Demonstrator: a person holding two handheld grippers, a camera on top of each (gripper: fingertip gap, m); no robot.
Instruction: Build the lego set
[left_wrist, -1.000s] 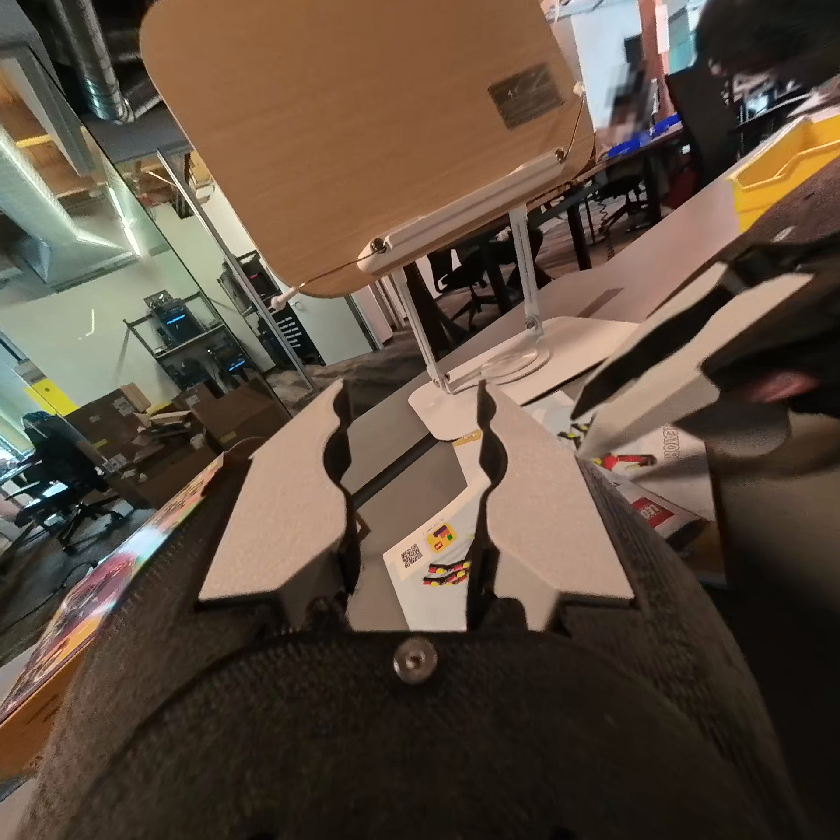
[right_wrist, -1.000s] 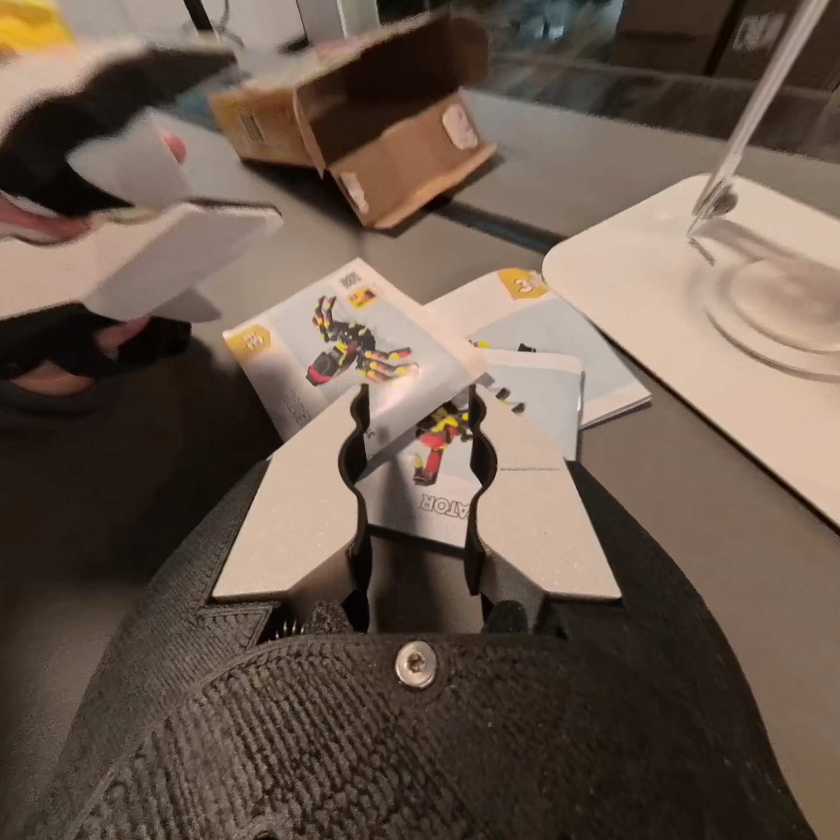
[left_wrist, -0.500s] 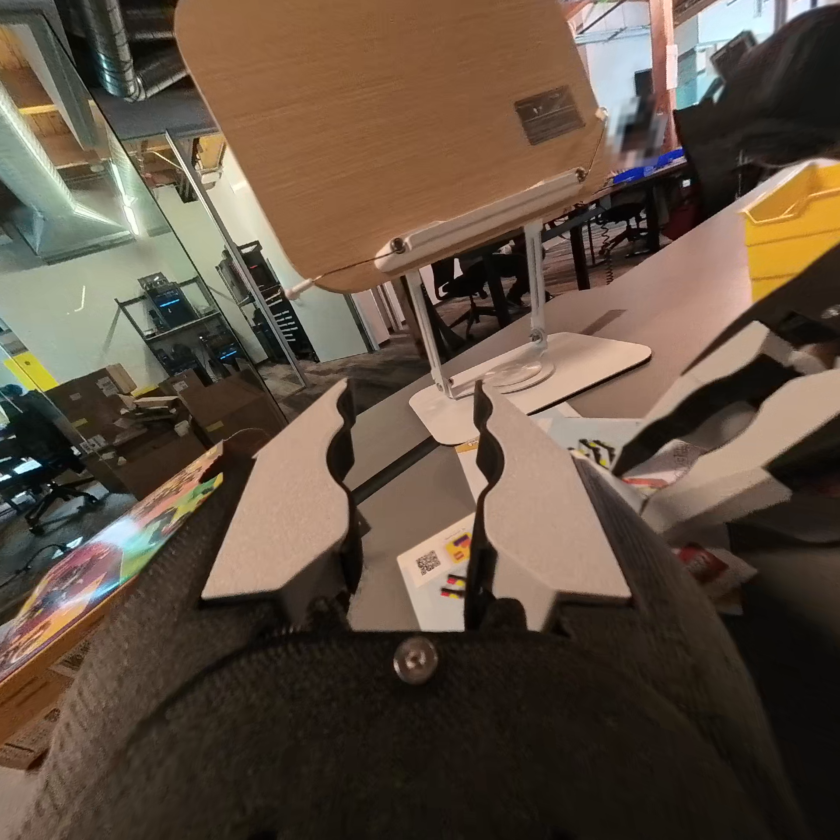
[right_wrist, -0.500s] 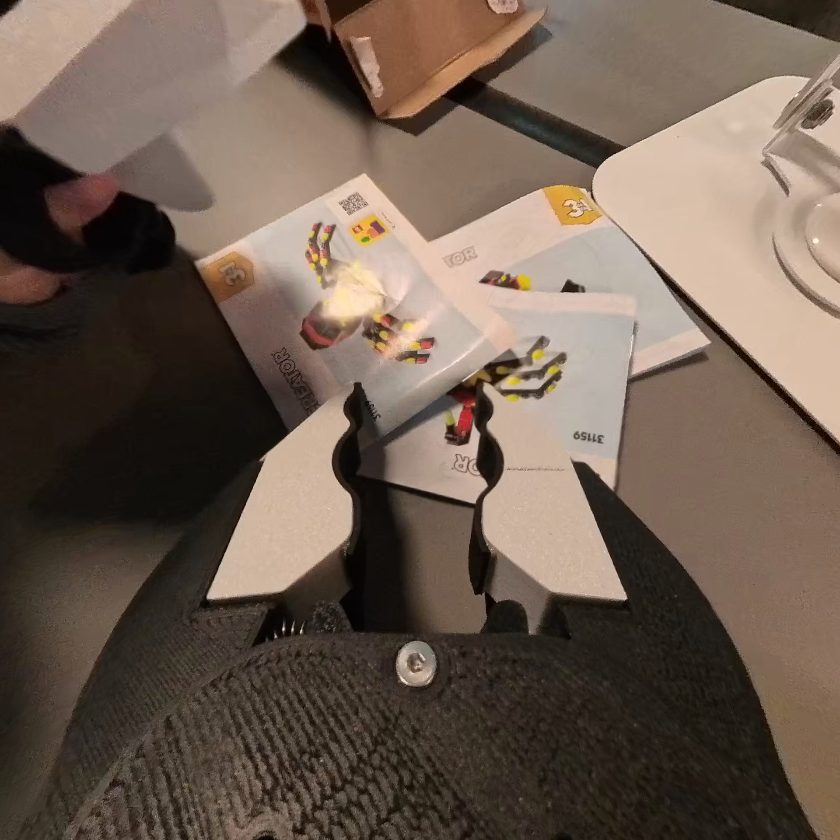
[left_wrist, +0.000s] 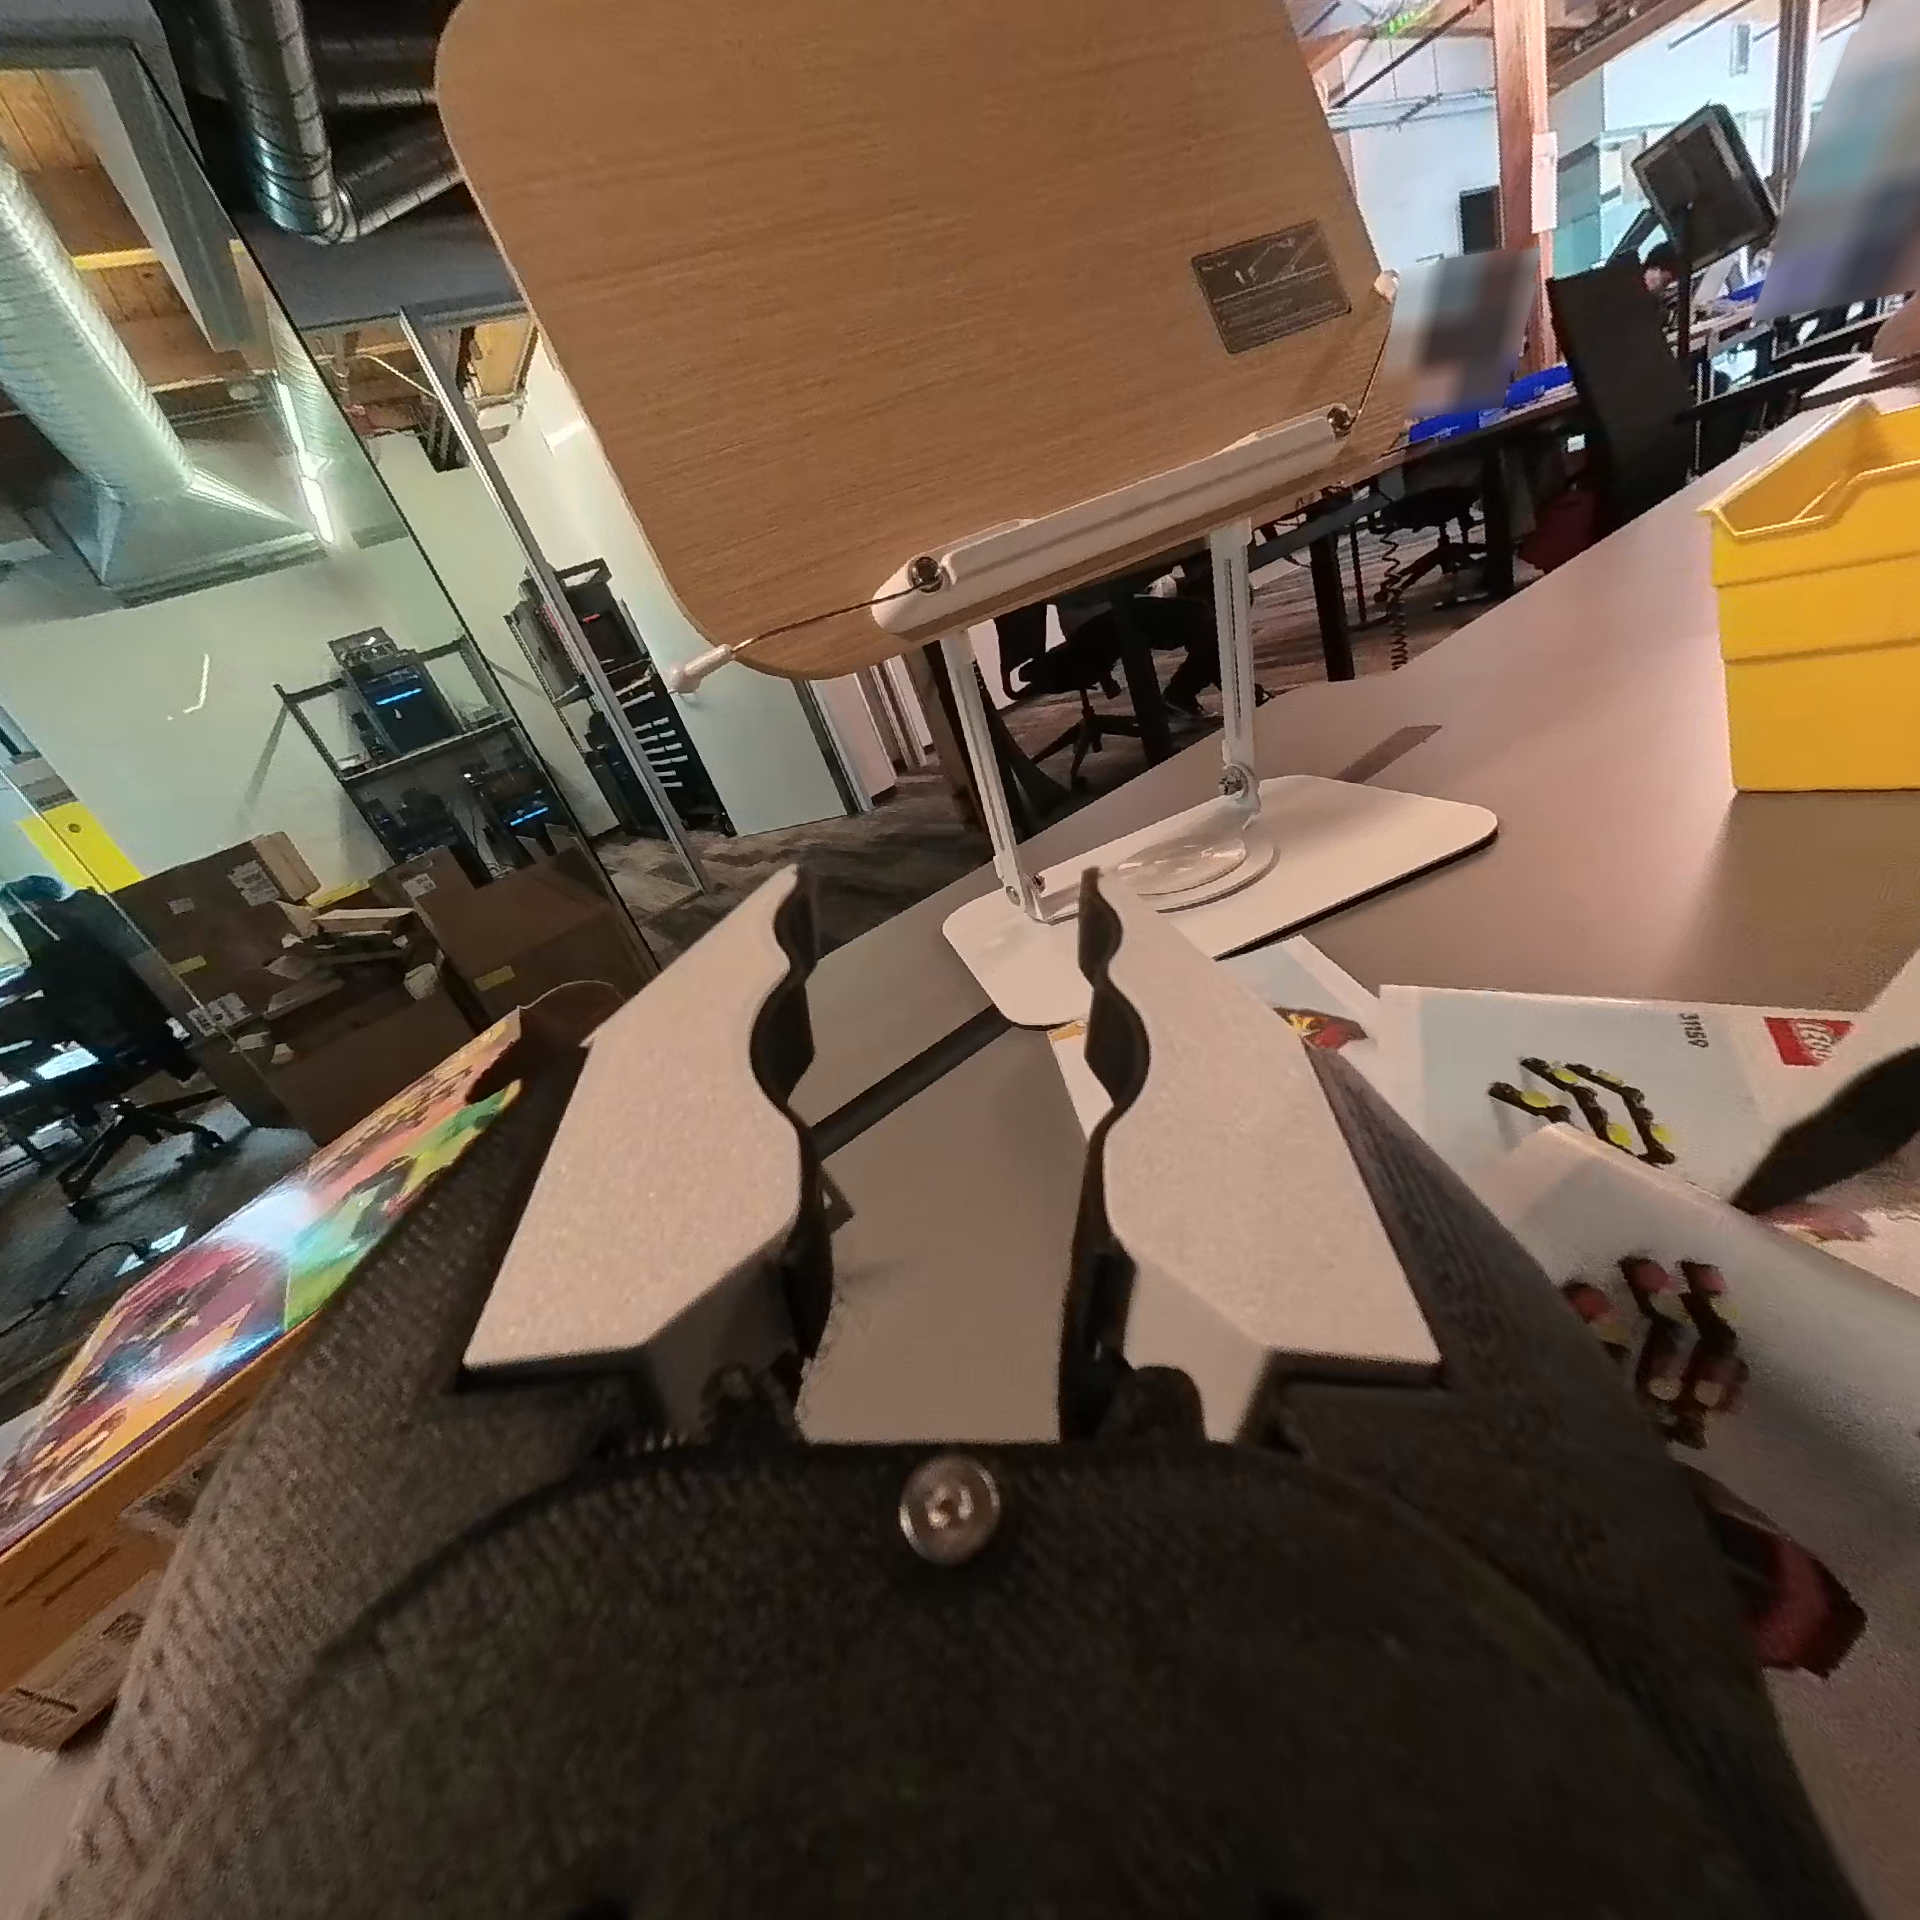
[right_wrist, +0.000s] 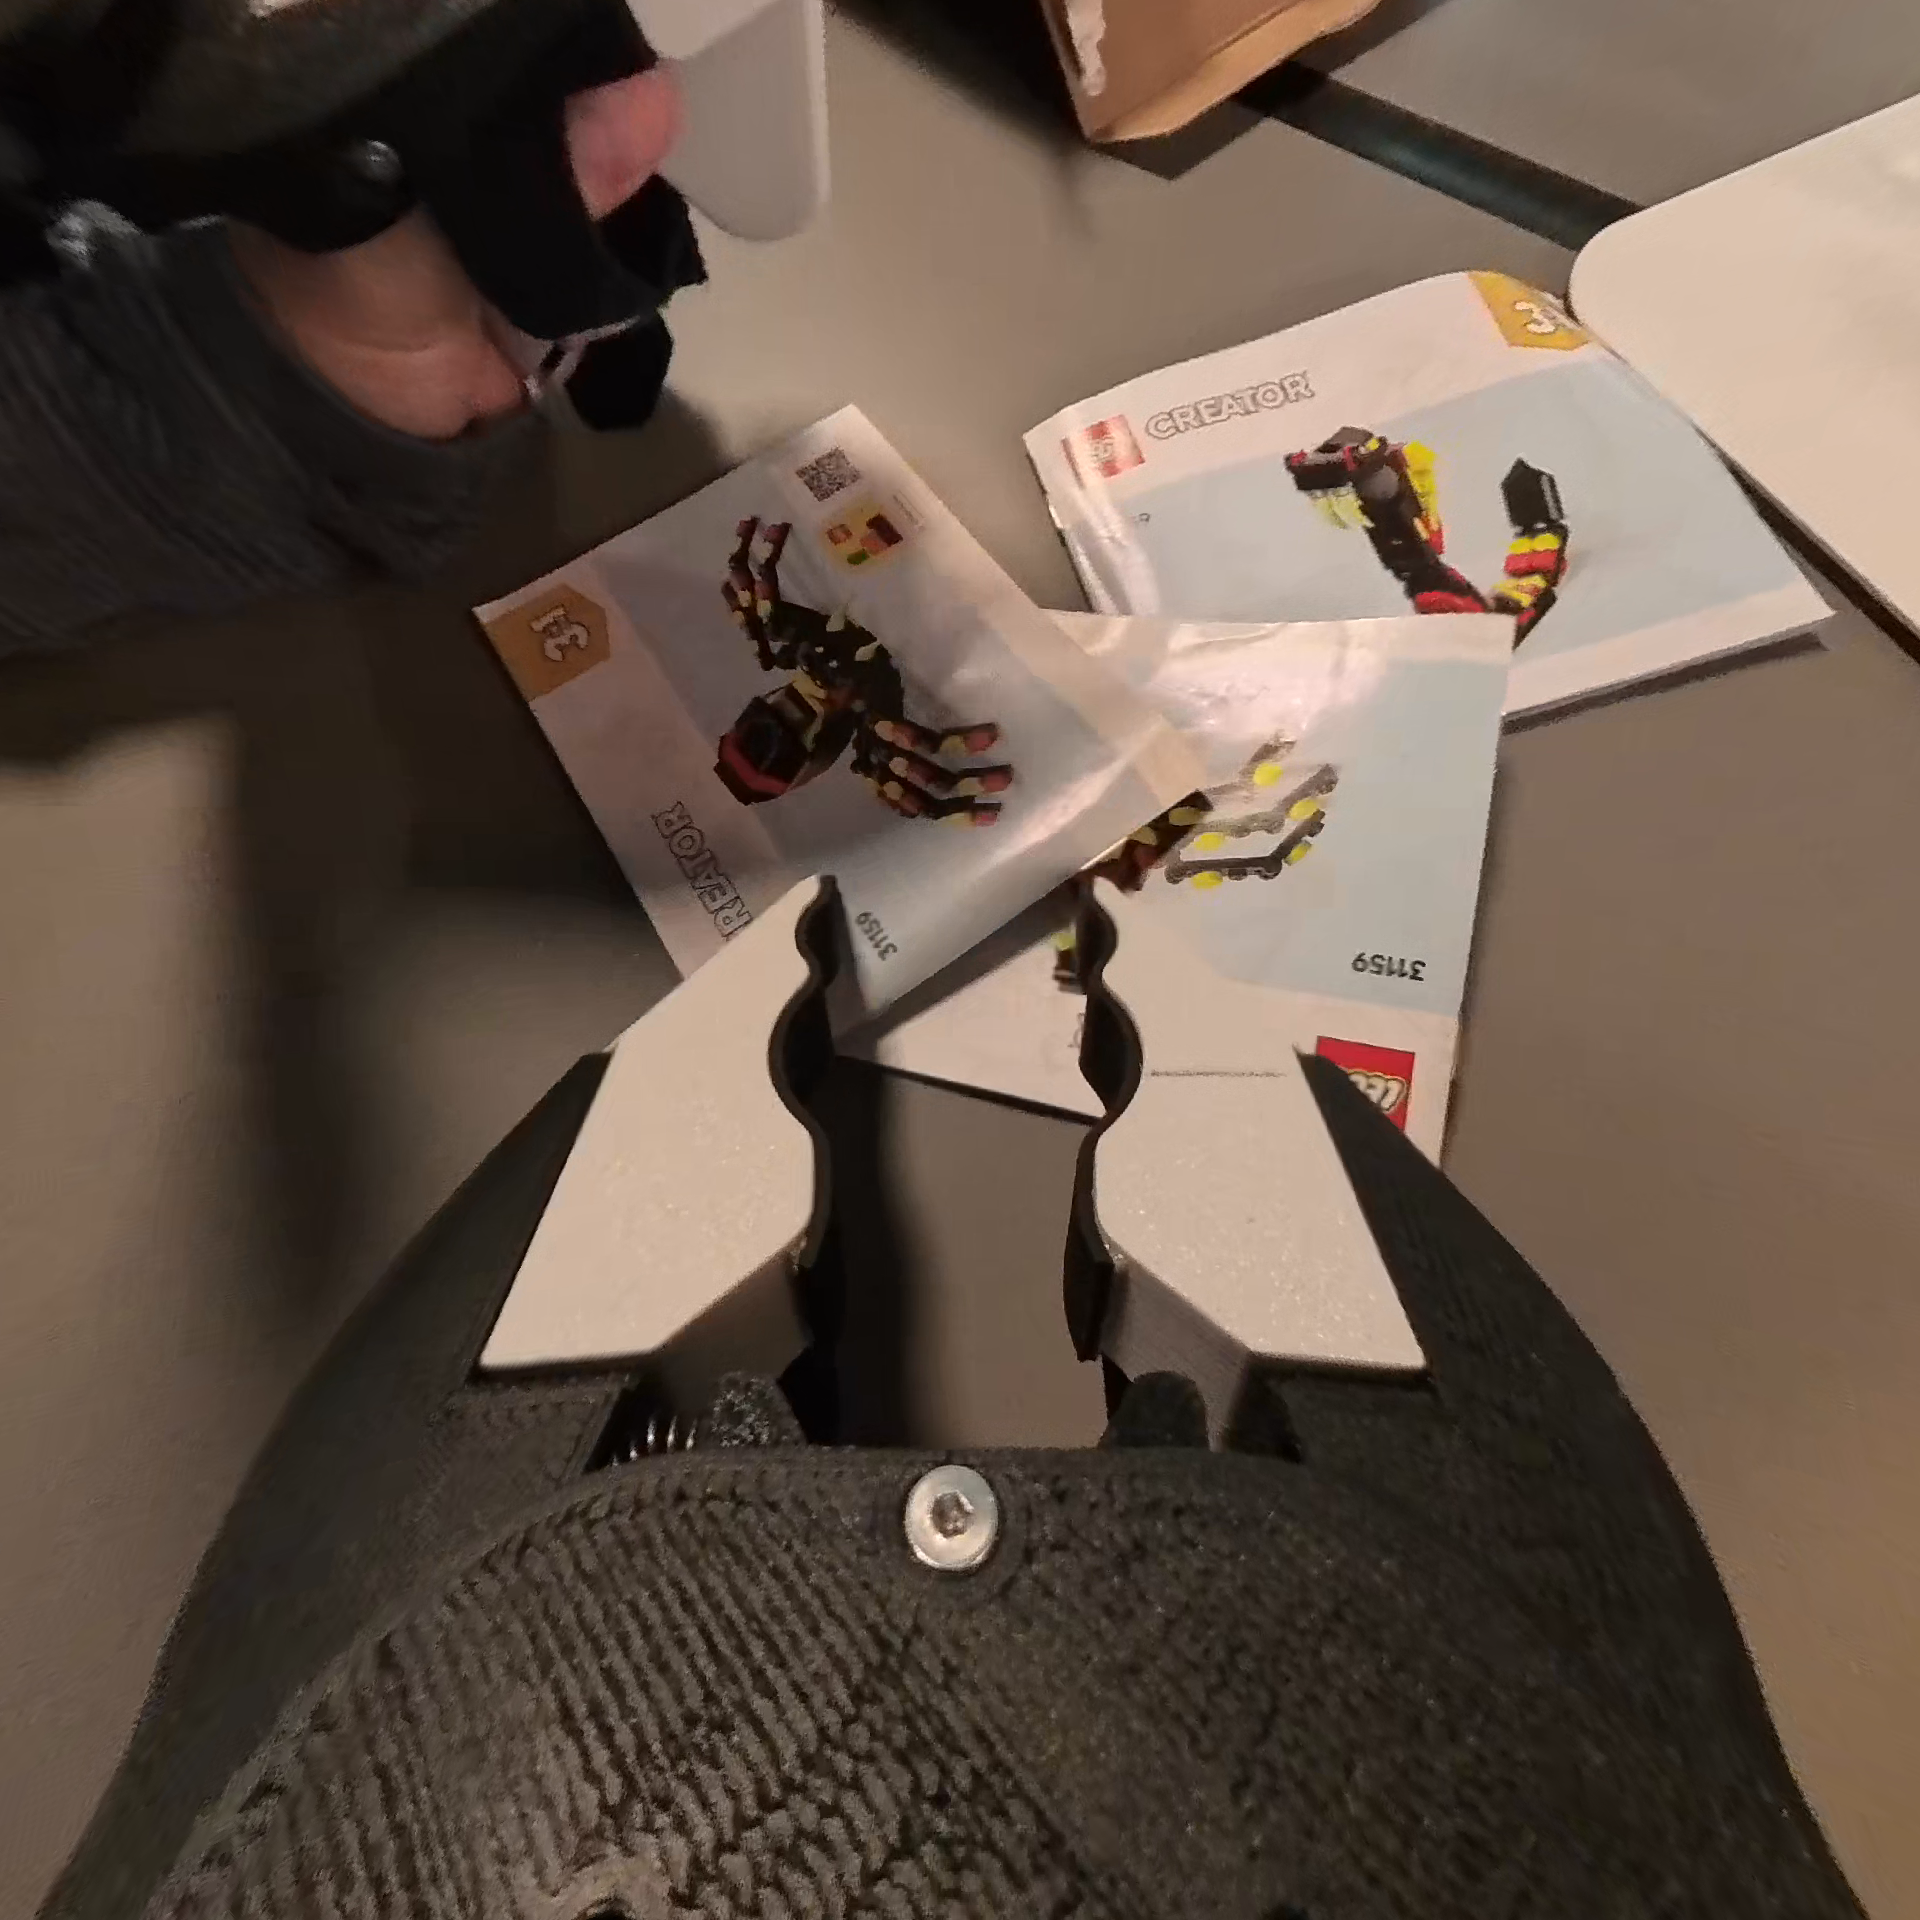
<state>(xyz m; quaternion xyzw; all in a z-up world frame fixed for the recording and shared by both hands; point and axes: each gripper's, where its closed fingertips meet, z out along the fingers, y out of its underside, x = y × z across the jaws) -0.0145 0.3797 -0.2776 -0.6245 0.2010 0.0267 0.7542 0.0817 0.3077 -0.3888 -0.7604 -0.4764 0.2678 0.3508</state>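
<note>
Right wrist view shows the right tongs (right_wrist: 956, 935) parted with a clear gap, gripping nothing, poised over three instruction booklets fanned on the grey desk (right_wrist: 260, 1039). Between the tips lies the lower corner of the spider booklet (right_wrist: 831, 707), a glossy leaflet overlapping the middle booklet (right_wrist: 1330, 862); whether the tips touch the paper cannot be told. Beyond those lies the far booklet (right_wrist: 1403, 499), beside the white base plate (right_wrist: 1766, 364) of a stand. At upper left a gloved hand (right_wrist: 436, 270) holds the other tool, and a torn cardboard box (right_wrist: 1174, 62) sits at the top edge.

Left wrist view shows the left tongs (left_wrist: 940, 925) likewise apart and empty, held above the desk, their wavy dark inner pads set in pale angular fingers (left_wrist: 665, 1164). Just left lies the colourful lego box (left_wrist: 239, 1299). Farther on stands the book stand (left_wrist: 935, 343), a wood-grain board on thin metal legs, with a yellow plastic bin (left_wrist: 1829, 623) to its right.
</note>
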